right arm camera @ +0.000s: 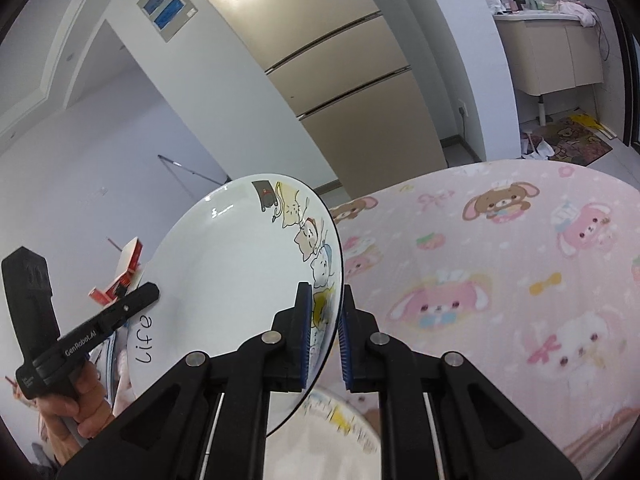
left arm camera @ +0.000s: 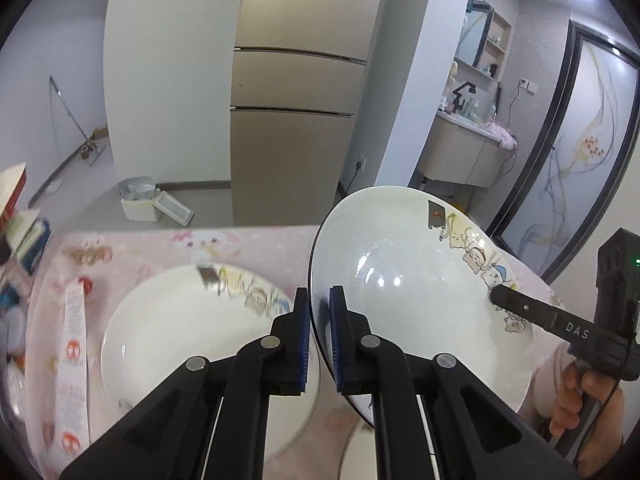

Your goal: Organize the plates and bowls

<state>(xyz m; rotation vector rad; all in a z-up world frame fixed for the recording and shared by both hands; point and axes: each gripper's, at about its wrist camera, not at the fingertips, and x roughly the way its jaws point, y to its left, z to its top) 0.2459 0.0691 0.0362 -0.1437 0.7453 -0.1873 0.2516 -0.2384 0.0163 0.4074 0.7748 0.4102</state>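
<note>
Plainly the lift is under way: the left gripper (left arm camera: 319,320) and right gripper (right arm camera: 323,320) each pinch opposite rims of the white ceramic plate with cartoon animals (left arm camera: 400,280), tilted above the pink cartoon-print tablecloth (right arm camera: 500,280). Next it probably needs carrying level onto the second white plate (left arm camera: 172,328) lying at near left, blurred; only the left view shows it whole.

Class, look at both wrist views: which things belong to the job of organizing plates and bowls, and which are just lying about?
Belongs to the job:
- lifted cartoon plate
- second cartoon plate on the table
- left tongs
- right tongs

Just lying about:
- pink cartoon tablecloth
- fridge
- red-and-white box
- white floor bin
</note>
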